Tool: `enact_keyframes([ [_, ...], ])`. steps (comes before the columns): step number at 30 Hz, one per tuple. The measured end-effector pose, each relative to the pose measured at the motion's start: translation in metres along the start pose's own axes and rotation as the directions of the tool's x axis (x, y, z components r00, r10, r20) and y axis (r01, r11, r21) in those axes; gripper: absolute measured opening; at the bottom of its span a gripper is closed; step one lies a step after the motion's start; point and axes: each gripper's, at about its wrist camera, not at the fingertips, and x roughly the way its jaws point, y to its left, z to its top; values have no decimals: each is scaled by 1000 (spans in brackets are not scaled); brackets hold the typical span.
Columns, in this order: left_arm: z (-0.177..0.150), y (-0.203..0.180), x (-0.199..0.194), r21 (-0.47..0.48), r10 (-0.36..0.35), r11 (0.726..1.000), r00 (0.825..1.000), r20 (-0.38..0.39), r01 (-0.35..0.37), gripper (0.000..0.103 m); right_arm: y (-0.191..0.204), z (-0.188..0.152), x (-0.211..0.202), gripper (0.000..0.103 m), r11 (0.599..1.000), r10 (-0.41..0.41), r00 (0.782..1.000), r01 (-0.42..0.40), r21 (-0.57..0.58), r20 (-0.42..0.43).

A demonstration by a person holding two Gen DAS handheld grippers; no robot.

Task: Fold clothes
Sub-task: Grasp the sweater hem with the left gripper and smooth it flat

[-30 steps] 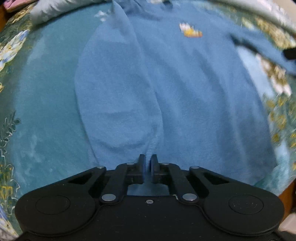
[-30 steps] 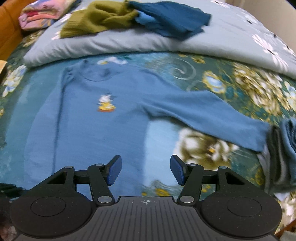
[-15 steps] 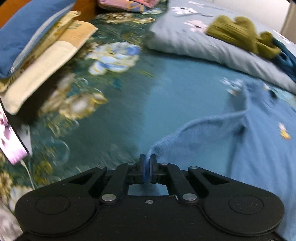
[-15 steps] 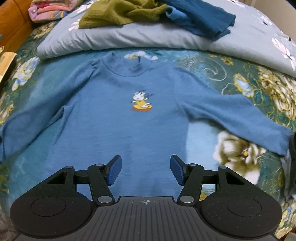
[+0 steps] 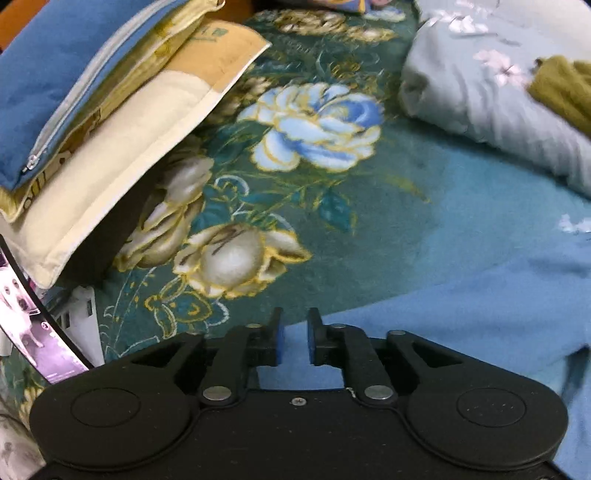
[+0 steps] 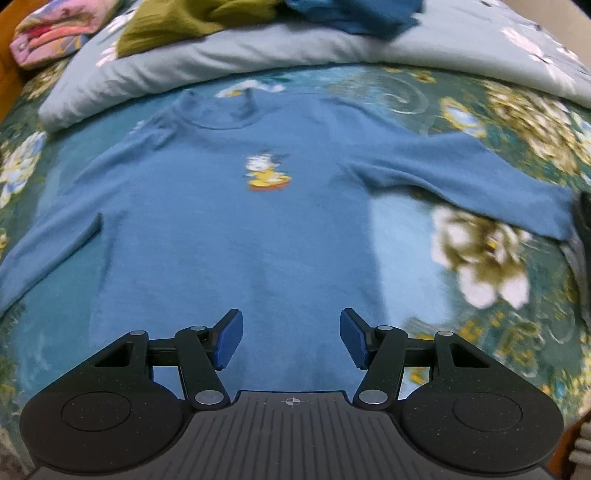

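The blue sweater (image 6: 229, 229) lies flat, front up, on the floral bed (image 5: 332, 221), both sleeves spread out to 9 and 3 o'clock. Left gripper (image 5: 293, 338) hangs over the left cuff, fingers slightly apart, gripping nothing; right gripper (image 6: 291, 339) is wide apart over the hem. I'd pinch cuffs cleanly and fold inward. Pillows (image 5: 92, 110) at 10 o'clock and the clothes pile (image 6: 207, 18) at 12 crowd things.

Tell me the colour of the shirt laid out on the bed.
The shirt is plain blue with a small cartoon print on the chest; the right wrist view shows it best.
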Motion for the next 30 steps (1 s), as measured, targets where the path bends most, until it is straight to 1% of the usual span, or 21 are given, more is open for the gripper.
enact_keyframes([
  [1, -6, -4, -10, 4, -51, 999, 999, 6, 51, 31, -10, -3, -1, 55, 1000, -11, 1000, 11, 23, -3],
  [2, -16, -12, -19, 16, -118, 993, 993, -4, 118, 35, -20, -6, -1, 56, 999, -22, 1000, 23, 45, -14],
  [3, -26, -20, -28, 28, -187, 982, 982, -16, 187, 46, -30, -10, 1, 56, 997, -38, 999, 40, 63, -34],
  [4, -36, -29, -33, 46, -244, 968, 969, -43, 246, 50, -40, -15, 4, 56, 995, -55, 997, 60, 75, -58],
  [5, -52, -44, -38, 73, -306, 947, 948, -89, 313, 50, -48, -20, 8, 56, 994, -61, 995, 68, 81, -85],
  [6, -67, -58, -40, 99, -359, 922, 923, -140, 374, 51, -55, -26, 14, 56, 994, -54, 992, 65, 85, -116],
  [7, -82, -71, -41, 120, -395, 900, 900, -186, 420, 52, -61, -32, 20, 56, 994, -45, 988, 59, 88, -149],
  [8, -97, -84, -41, 139, -420, 878, 877, -235, 458, 52, -65, -38, 25, 56, 995, -33, 985, 48, 87, -172],
  [10, -126, -107, -43, 173, -441, 845, 842, -310, 506, 52, -69, -50, 35, 56, 996, -9, 977, 26, 80, -211],
  [15, -146, -117, -38, 167, -422, 848, 831, -363, 503, 52, -71, -69, 52, 56, 996, 27, 962, -2, 89, -270],
  [18, -157, -122, -36, 162, -408, 852, 825, -392, 499, 51, -73, -78, 57, 46, 994, 63, 958, -35, 105, -279],
  [19, -160, -124, -35, 160, -404, 853, 822, -401, 497, 51, -74, -80, 57, 45, 993, 76, 957, -47, 109, -280],
  [20, -164, -125, -34, 159, -399, 854, 820, -411, 496, 51, -74, -81, 58, 40, 993, 81, 957, -52, 110, -279],
  [21, -167, -127, -33, 157, -395, 855, 817, -420, 494, 48, -75, -82, 58, 26, 992, 86, 956, -57, 109, -281],
  [22, -171, -129, -32, 155, -390, 856, 814, -430, 492, 42, -76, -82, 57, 14, 992, 91, 955, -61, 113, -283],
  [23, -175, -130, -31, 154, -386, 858, 811, -439, 491, 38, -77, -83, 56, 9, 991, 99, 954, -68, 116, -283],
  [24, -178, -132, -30, 152, -381, 859, 809, -448, 489, 26, -78, -83, 54, 6, 990, 107, 953, -77, 116, -285],
  [25, -179, -134, -31, 157, -377, 859, 811, -448, 487, 12, -78, -83, 53, 5, 991, 105, 952, -78, 106, -289],
  [26, -180, -135, -31, 161, -374, 860, 813, -445, 484, 5, -78, -84, 51, 5, 994, 95, 952, -73, 87, -292],
  [28, -181, -137, -32, 164, -372, 861, 817, -440, 481, 2, -78, -84, 49, 4, 997, 70, 952, -54, 60, -299],
  [30, -184, -140, -41, 153, -380, 861, 814, -440, 485, 1, -77, -84, 46, 3, 999, 30, 952, -22, 30, -304],
])
